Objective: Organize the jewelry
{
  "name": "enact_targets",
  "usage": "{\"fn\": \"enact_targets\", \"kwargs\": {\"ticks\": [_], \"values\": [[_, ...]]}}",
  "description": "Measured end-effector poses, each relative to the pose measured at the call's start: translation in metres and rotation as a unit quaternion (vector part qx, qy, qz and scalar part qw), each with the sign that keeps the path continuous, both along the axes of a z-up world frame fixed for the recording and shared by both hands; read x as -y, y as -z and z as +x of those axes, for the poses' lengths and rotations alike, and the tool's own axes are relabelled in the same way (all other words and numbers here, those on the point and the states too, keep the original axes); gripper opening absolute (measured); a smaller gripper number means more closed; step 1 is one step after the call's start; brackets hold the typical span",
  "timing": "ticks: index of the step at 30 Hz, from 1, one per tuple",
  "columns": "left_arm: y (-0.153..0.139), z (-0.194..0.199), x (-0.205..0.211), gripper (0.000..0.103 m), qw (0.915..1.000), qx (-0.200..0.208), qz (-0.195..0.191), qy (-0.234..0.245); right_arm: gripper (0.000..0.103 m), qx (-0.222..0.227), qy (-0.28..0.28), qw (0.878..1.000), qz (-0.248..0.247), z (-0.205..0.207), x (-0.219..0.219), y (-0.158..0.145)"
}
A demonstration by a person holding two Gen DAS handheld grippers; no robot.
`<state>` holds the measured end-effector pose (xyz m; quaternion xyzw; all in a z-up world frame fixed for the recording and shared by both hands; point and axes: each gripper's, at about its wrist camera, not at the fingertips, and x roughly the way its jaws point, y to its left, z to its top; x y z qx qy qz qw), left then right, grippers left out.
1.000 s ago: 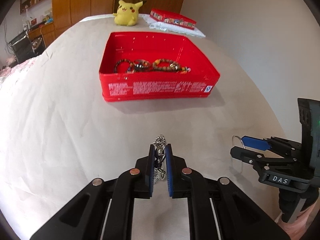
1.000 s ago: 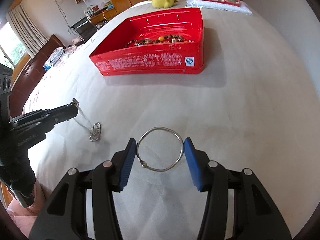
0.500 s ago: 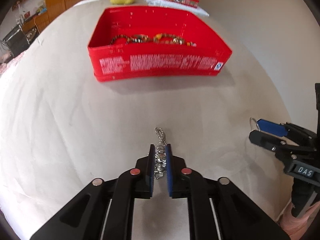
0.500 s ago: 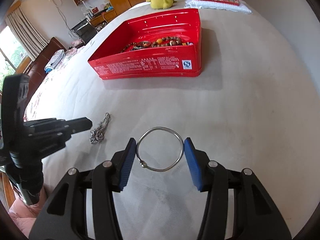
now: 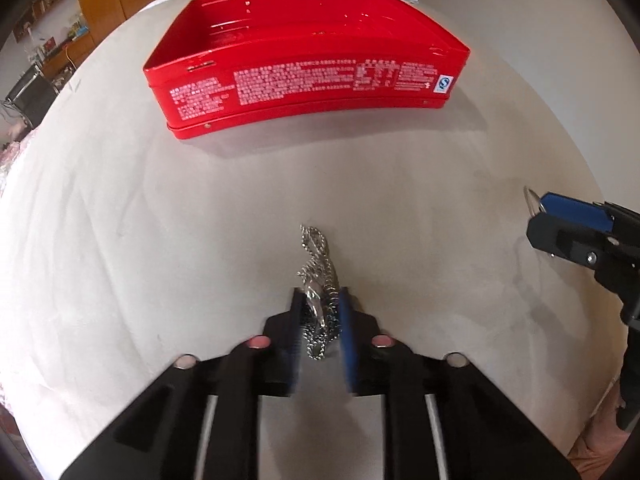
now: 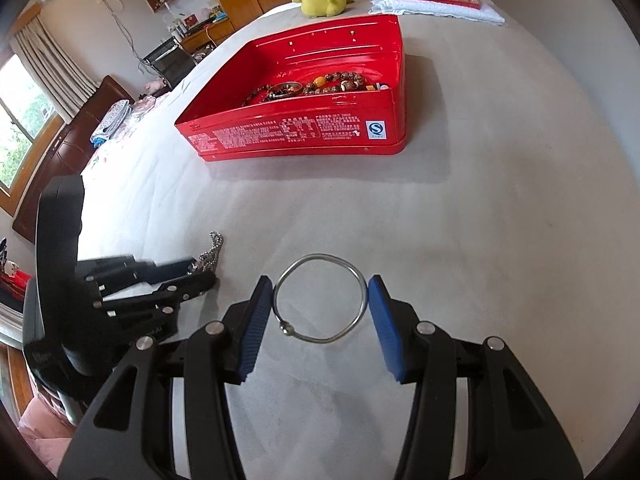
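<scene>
Beaded bracelets point(image 6: 320, 84) already lie in the red tin point(image 6: 304, 136). Our left tongs point(image 5: 320, 320), nearly closed, straddle a silver chain point(image 5: 318, 256); our half-open right tongs point(image 6: 320, 308) pinch a metal bangle point(image 6: 320, 300).

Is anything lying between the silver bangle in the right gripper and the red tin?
Nothing visible. Bare grey cloth runs from the silver bangle to the red tin; the silver chain lies off to the left.

Silver chain point(image 5: 318, 264) bunched beside bangle point(image 6: 320, 298)
</scene>
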<state>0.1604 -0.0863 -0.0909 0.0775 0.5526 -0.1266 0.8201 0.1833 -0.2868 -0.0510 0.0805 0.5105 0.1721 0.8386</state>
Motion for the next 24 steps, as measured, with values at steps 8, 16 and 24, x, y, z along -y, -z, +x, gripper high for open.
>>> {"fn": "enact_targets", "kwargs": {"ticks": [8,16,24], "values": [[-0.024,-0.007,-0.009,0.007,0.9988,0.035,-0.033,-0.01,0.048,0.005,-0.002,1.0,0.004,0.002,-0.002,-0.007],[-0.079,-0.007,-0.032,0.007,0.9921,0.093,-0.08,-0.025,0.048,0.03,-0.008,0.999,0.015,0.01,-0.003,-0.031],[-0.131,0.01,-0.037,0.007,0.9832,0.143,-0.108,-0.037,0.048,0.065,-0.004,0.997,0.028,0.031,0.0,-0.071]]}}
